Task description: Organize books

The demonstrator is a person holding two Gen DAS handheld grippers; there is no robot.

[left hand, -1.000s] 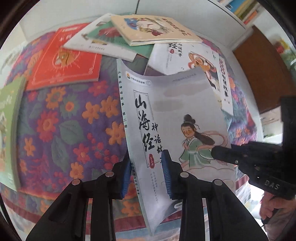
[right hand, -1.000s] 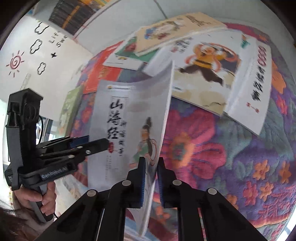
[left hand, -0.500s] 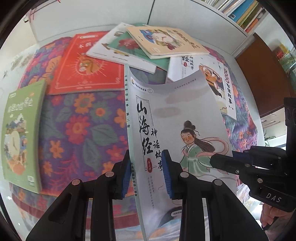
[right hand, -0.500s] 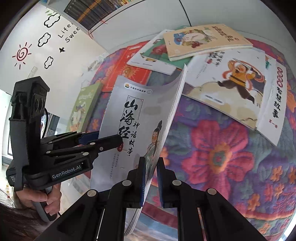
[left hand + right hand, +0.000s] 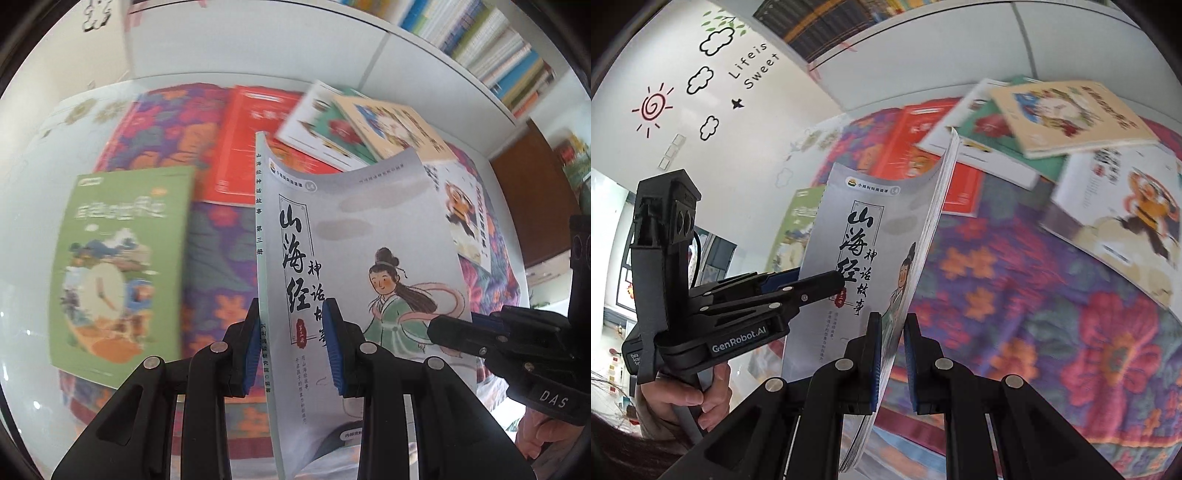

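Observation:
A thin grey book [image 5: 362,229] with black characters and a drawn girl in green hangs upright and bowed above the flowered tablecloth [image 5: 221,251]. My left gripper [image 5: 293,332] is shut on its lower spine edge, blue pads on both covers. My right gripper [image 5: 892,332] is shut on the page edge of the same grey book [image 5: 871,236]. Each gripper shows in the other's view: the right gripper [image 5: 443,330] at the book's right side, the left gripper [image 5: 827,280] reaching in from the left with a hand under it.
Loose books lie on the cloth: a green one [image 5: 122,266] at the left, a red one [image 5: 255,147] behind, a cream one [image 5: 1067,114] on a white-green one, and a white one [image 5: 1126,206] at the right. A white bookshelf [image 5: 498,48] stands behind.
Both grippers have carried the grey book upward and to the left over the table. The green book has come closer to the middle of the left wrist view. Both grips are unchanged.

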